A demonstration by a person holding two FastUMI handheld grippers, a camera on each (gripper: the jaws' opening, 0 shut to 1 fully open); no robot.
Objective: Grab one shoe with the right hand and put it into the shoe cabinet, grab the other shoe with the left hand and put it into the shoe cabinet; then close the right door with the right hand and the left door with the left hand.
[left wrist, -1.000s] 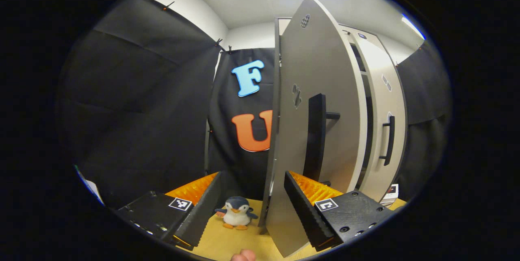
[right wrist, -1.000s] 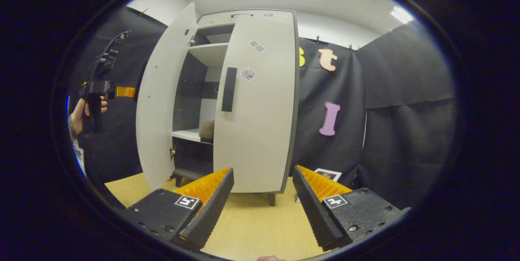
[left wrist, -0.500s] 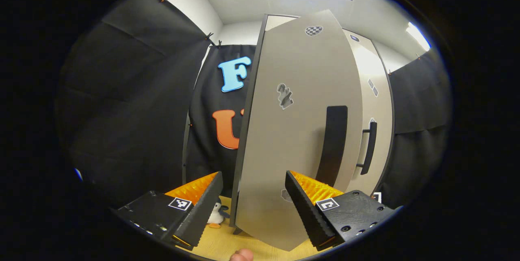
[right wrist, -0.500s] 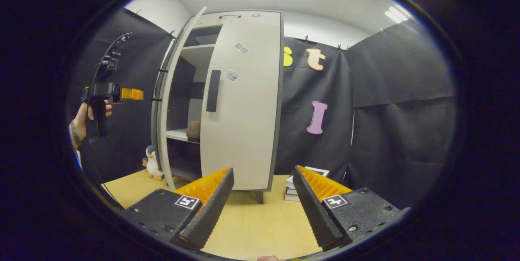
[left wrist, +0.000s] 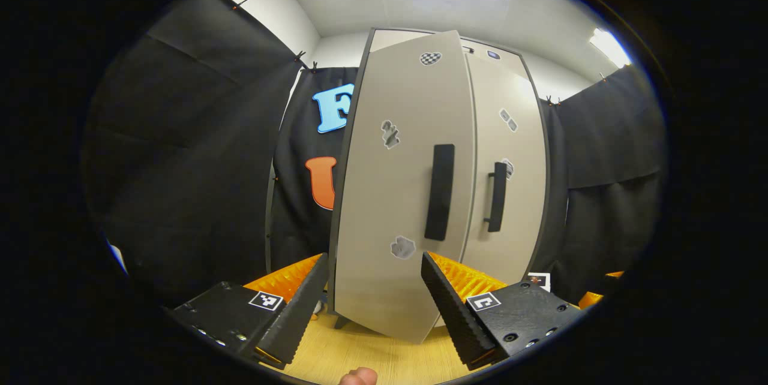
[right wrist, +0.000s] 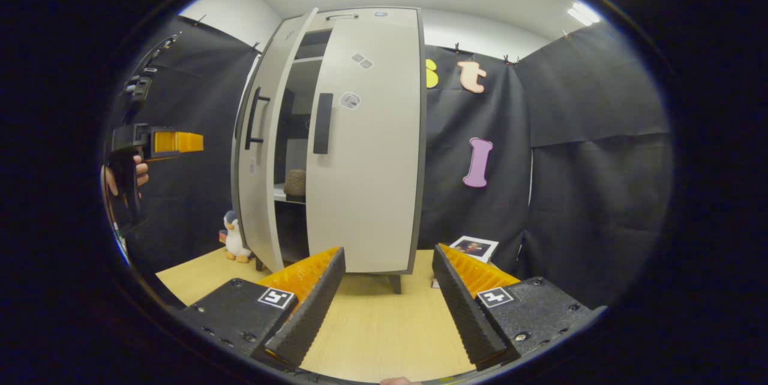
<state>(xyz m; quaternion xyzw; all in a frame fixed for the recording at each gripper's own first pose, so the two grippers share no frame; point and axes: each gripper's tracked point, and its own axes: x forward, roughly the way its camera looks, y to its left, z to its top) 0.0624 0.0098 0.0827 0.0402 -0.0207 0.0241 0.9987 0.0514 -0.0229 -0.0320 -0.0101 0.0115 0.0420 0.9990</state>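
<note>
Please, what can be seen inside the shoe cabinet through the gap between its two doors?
In the right gripper view, the gap shows a brown shoe resting on a white shelf, with dark interior above and below. The left door and right door cover the rest, so the second shoe cannot be confirmed.

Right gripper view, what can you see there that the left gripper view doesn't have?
Right gripper view: a penguin toy beside the shoe cabinet, a shoe on a shelf through the door gap, and the left gripper in a hand. Left gripper view: a checkered sticker atop the left door. Both: the cabinet, its two black handles, the wooden floor.
</note>
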